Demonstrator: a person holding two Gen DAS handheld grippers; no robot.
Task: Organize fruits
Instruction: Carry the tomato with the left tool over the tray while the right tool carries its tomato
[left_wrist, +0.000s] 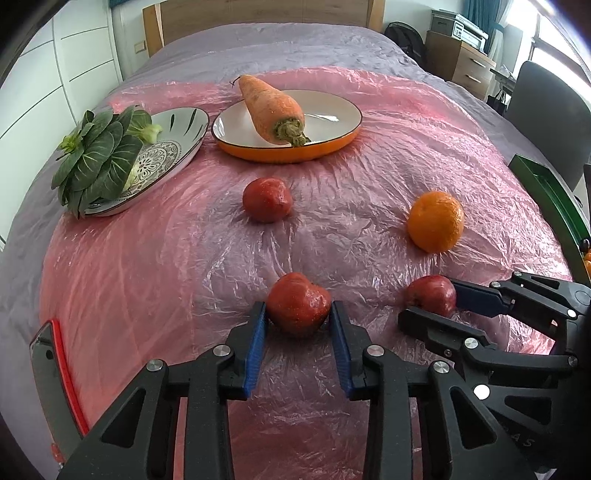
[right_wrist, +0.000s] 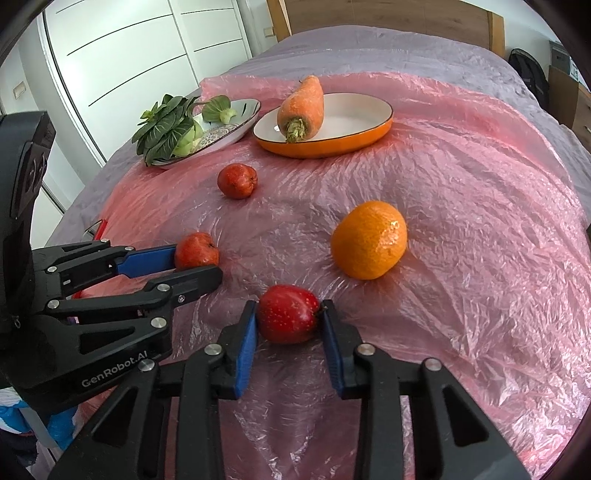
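Note:
Three red apples and an orange (left_wrist: 436, 220) lie on pink plastic sheeting on a bed. My left gripper (left_wrist: 298, 316) is shut on the near-left apple (left_wrist: 297, 302), which rests on the sheet; it also shows in the right wrist view (right_wrist: 195, 250). My right gripper (right_wrist: 289, 322) is shut on the near-right apple (right_wrist: 288, 313), seen from the left wrist view too (left_wrist: 432, 293). The third apple (left_wrist: 266, 199) lies farther back, free. The orange (right_wrist: 369, 239) lies to the right, free.
A carrot (left_wrist: 273, 107) lies on an orange-rimmed plate (left_wrist: 332, 140). Bok choy (left_wrist: 96, 155) lies on a patterned plate (left_wrist: 173, 147) at the left. A green tray edge (left_wrist: 550, 199) is at the right. A red-cased phone (left_wrist: 51, 373) lies at the near left.

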